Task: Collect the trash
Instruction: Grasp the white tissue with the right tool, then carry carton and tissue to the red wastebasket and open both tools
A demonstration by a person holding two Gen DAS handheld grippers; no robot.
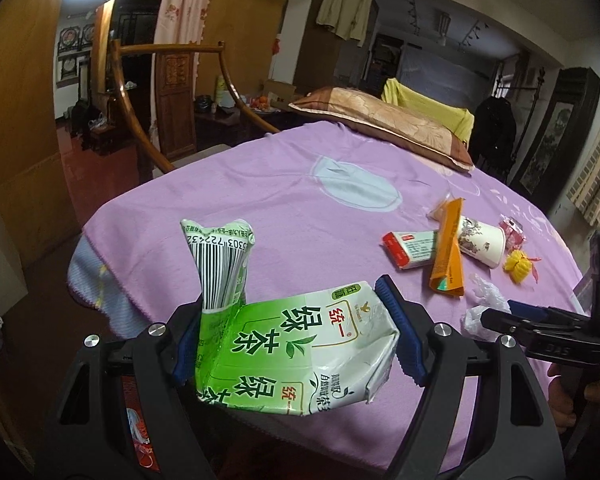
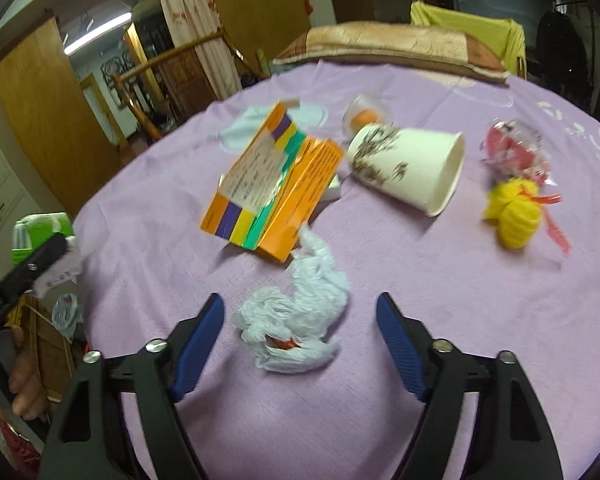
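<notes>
While the left claw [image 1: 288, 340] grips the crushed green tea carton [image 1: 296, 344] across its width, lifted clear of the purple bedsheet [image 1: 260, 200], we judge slip the main risk: the carton is soft and buckled, and its twisted neck juts above the pads. Beyond the carton lie a red-and-white box [image 1: 410, 248], an orange box [image 1: 448, 256] leaning over it, and a paper cup [image 1: 482, 246] on its side.

From the right wrist view, the right claw [image 2: 300, 340] stands wide open, holding nothing, its pads either side of a crumpled white plastic bag [image 2: 296, 320]. The bag's far tip touches the orange box [image 2: 272, 184], so closing could drag that too. The cup [image 2: 408, 168], a yellow ornament [image 2: 514, 216] and a red wrapper [image 2: 516, 152] lie beyond the bag, not in the way.
</notes>
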